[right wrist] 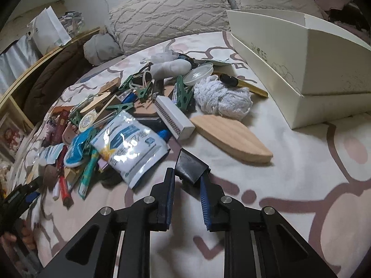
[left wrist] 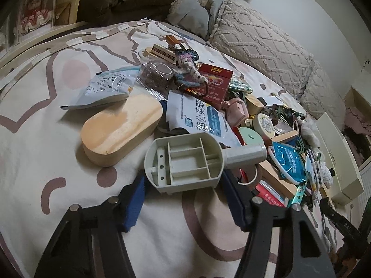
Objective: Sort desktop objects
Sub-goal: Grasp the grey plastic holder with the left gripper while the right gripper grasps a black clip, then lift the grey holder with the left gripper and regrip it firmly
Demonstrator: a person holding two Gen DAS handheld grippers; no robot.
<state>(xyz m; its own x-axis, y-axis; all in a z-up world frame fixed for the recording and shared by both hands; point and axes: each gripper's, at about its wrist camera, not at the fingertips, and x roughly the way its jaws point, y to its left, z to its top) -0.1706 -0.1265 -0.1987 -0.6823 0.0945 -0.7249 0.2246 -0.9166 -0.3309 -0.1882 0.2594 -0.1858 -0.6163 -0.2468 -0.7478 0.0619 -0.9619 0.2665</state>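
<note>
Matt beige plastic tray [left wrist: 183, 162]; smooth pale wood block [left wrist: 120, 129]; glossy foil pouch [right wrist: 129, 143]; matt cardboard box [right wrist: 301, 69].

Dim indoor light, glare on the foil sachet [right wrist: 129, 143], heavy fisheye bending and dark corners.

My left wrist camera sits just behind the left gripper [left wrist: 183, 193] and looks down at a slant, close over the patterned bedsheet [left wrist: 41, 143]. It faces the pile of small things, with the knobbly beige pillow [left wrist: 259, 44] far off. My right wrist camera sits behind the right gripper [right wrist: 186, 181] and slants down too, from the pile's other side. Both see the pile, the pillow and the cream cardboard shoe box [right wrist: 308, 74], which lies at the far right of the left view [left wrist: 336, 162].
</note>
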